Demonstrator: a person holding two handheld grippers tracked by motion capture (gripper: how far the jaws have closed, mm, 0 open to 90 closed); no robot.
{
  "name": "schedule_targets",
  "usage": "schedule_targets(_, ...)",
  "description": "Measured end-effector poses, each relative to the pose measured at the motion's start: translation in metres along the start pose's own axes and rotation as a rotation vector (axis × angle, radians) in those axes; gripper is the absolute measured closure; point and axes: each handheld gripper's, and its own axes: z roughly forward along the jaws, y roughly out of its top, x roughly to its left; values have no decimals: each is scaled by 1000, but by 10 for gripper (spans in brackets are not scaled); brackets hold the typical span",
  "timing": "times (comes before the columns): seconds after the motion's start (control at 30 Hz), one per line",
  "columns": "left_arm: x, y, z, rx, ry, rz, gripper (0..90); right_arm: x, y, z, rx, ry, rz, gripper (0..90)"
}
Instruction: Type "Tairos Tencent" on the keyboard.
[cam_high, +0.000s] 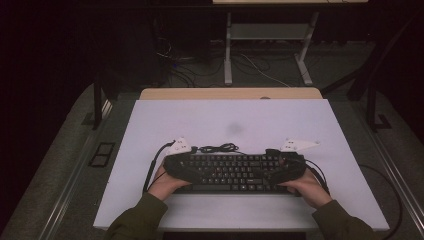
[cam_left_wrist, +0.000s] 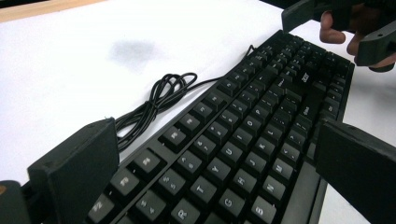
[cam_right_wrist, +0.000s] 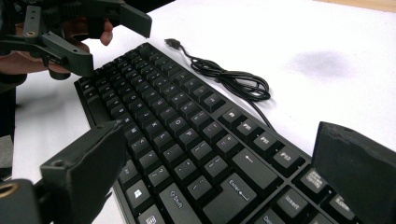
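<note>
The black keyboard (cam_high: 234, 172) lies flat near the front edge of the white counter (cam_high: 225, 120), about midway along it, with its coiled cable (cam_high: 218, 148) just behind. Each end sits between the jaws of a hand-held gripper: the left hand-held gripper (cam_left_wrist: 219, 172) straddles the left end and the right hand-held gripper (cam_right_wrist: 224, 179) the right end, both released, jaws spread wide of the case. The step looks like lining up for a two-ended grasp. Next both would need to clench evenly on the end edges, then lift level so the cable trails free
</note>
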Motion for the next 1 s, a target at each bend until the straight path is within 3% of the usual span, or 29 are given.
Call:
schedule_targets(0.33,-3,8,9,-16,-6,-5,0,1,5,7,9,6,-14,37)
schedule_targets(0.43,-4,8,10,-23,-6,-4,0,2,3,8,25,27,-21,144)
schedule_targets(0.67,-8,8,13,-16,-15,9,0,7,1,12,56,48,-50,239)
schedule_targets(1.0,-9,5,15,-1,-19,17,0,10,-3,14,99,64,-83,456)
